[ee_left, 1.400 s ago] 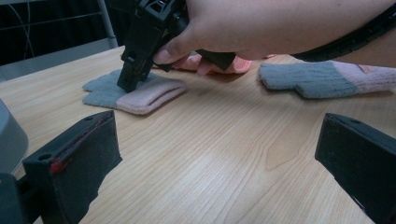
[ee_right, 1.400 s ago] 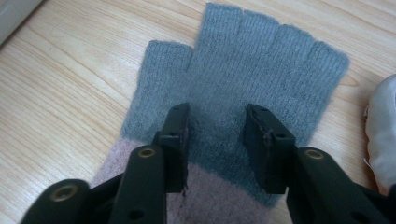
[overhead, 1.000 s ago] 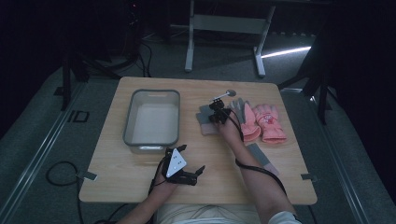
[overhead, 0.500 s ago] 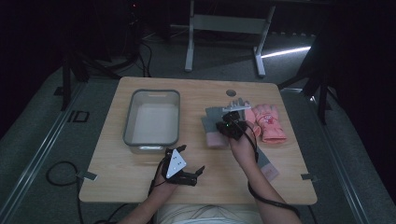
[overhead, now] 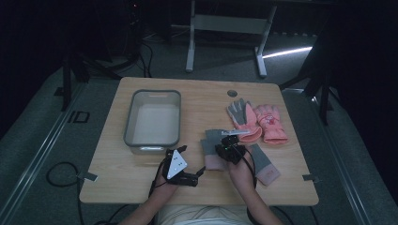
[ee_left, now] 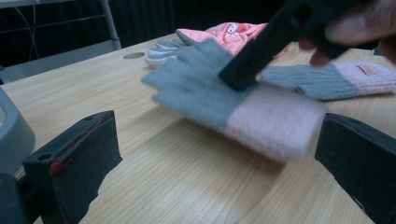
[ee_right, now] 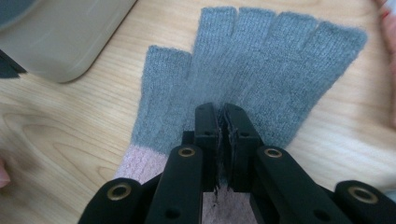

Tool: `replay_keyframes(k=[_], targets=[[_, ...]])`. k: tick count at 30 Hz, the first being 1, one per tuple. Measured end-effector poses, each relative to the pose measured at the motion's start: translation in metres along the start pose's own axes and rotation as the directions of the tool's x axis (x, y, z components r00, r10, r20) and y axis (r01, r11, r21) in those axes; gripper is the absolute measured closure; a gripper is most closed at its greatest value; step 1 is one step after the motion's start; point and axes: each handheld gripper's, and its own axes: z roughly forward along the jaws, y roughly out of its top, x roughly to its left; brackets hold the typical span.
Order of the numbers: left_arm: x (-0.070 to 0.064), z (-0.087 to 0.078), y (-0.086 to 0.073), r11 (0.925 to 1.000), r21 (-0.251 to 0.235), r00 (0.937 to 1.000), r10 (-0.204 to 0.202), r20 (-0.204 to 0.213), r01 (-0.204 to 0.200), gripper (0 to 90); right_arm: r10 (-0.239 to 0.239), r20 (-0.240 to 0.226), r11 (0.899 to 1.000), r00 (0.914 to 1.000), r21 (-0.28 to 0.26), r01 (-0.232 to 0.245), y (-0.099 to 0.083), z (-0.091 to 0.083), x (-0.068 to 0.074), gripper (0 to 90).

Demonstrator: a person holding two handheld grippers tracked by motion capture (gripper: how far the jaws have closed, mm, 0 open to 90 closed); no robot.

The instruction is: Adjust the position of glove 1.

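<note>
A grey fingerless knit glove with a pink cuff (overhead: pixel 211 142) (ee_right: pixel 261 70) (ee_left: pixel 224 102) lies flat on the wooden table, fingers pointing away from the person. My right gripper (overhead: pixel 230 149) (ee_right: pixel 222 112) is shut on the glove's palm near the cuff, pinching the knit between its jaws. My left gripper (overhead: pixel 192 159) (ee_left: pixel 219 154) rests near the table's front edge, just left of the glove, open and holding nothing, jaws aimed at the cuff. The matching second glove (overhead: pixel 263 161) (ee_left: pixel 327 79) lies to the right of the held one.
A grey plastic bin (overhead: pixel 152 117) (ee_right: pixel 56 32) stands at the left of the table with nothing in it. A pair of pink padded gloves (overhead: pixel 260 122) (ee_left: pixel 224 32) lies at the back right, beside a round cable hole (overhead: pixel 232 93).
My right gripper has drawn the grey glove from beside the pink gloves toward the table's front and a little left. The left gripper has stayed put.
</note>
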Motion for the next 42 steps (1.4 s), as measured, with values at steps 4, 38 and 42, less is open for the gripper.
replay_keyframes(k=[4, 38, 42], targets=[[0.0, 0.0, 0.0, 1.0, -0.001, 1.0, 0.002, 0.0, -0.002, 0.0, 0.028, 0.004, 0.999, 0.9996, 0.032, -0.028, -0.007, 0.014, 0.0, 84.9], [-0.001, 0.0, 0.0, 1.0, -0.001, 0.9999, 0.005, 0.009, -0.005, 0.0, -0.2, -0.034, 0.98, 0.9792, -0.026, 0.199, 0.001, -0.036, -0.075, 69.0], [0.0, 0.0, 0.0, 1.0, 0.0, 1.0, -0.001, 0.009, 0.001, 0.0, -0.283, -0.047, 0.959, 0.9581, -0.012, 0.282, -0.015, -0.048, -0.102, 66.7]])
